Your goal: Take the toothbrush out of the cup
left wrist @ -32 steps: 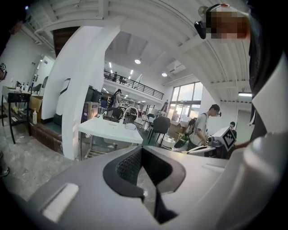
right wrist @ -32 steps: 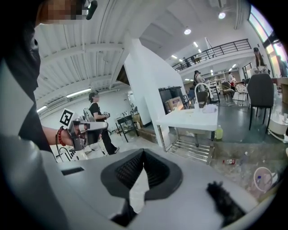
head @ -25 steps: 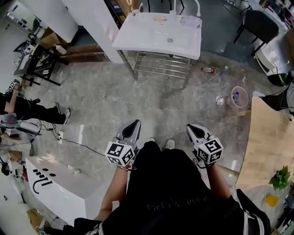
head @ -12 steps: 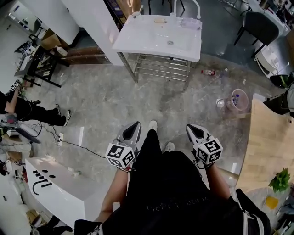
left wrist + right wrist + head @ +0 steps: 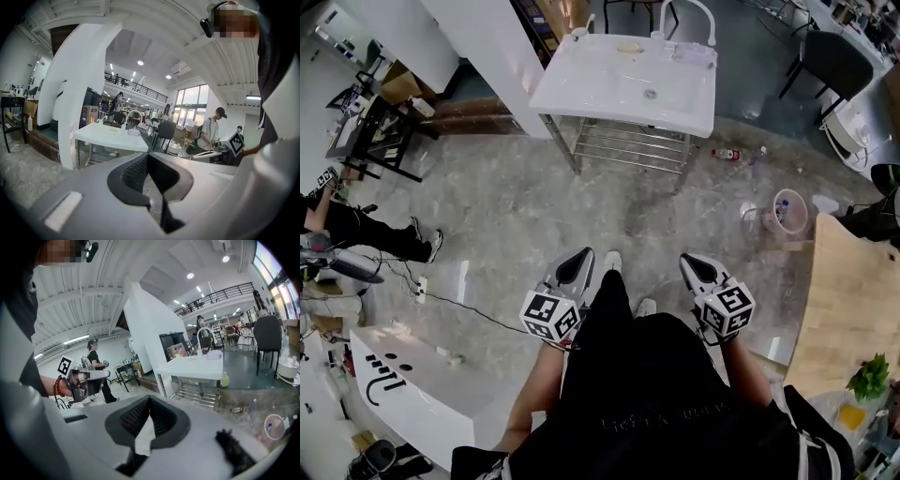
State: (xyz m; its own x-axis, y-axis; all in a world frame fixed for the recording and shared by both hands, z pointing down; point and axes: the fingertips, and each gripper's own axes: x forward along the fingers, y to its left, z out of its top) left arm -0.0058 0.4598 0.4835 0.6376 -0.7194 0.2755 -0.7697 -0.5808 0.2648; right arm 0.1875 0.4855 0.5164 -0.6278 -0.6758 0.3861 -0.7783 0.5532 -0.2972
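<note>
A white sink table [image 5: 623, 75] with a curved tap stands across the grey floor, far ahead of me. A small white cup-like thing [image 5: 578, 33] sits at its back left corner; no toothbrush can be made out from here. My left gripper [image 5: 578, 259] and right gripper [image 5: 690, 263] are held side by side in front of my body, pointing toward the sink, both shut and empty. The left gripper view has its jaws [image 5: 147, 157] together with the sink table [image 5: 108, 136] beyond them. The right gripper's jaws [image 5: 149, 399] are likewise closed before the sink table [image 5: 197, 365].
A pink bucket [image 5: 788, 204] and a small bottle [image 5: 727, 153] lie on the floor at right. A wooden table [image 5: 844, 300] is near right, a black chair [image 5: 839, 56] far right. A white pillar [image 5: 497, 47], a low white counter [image 5: 422, 384] and a person [image 5: 356, 225] are at left.
I have stepped forward toward the sink table, one leg swinging ahead between the grippers. Both grippers travelled with me and stayed shut.
</note>
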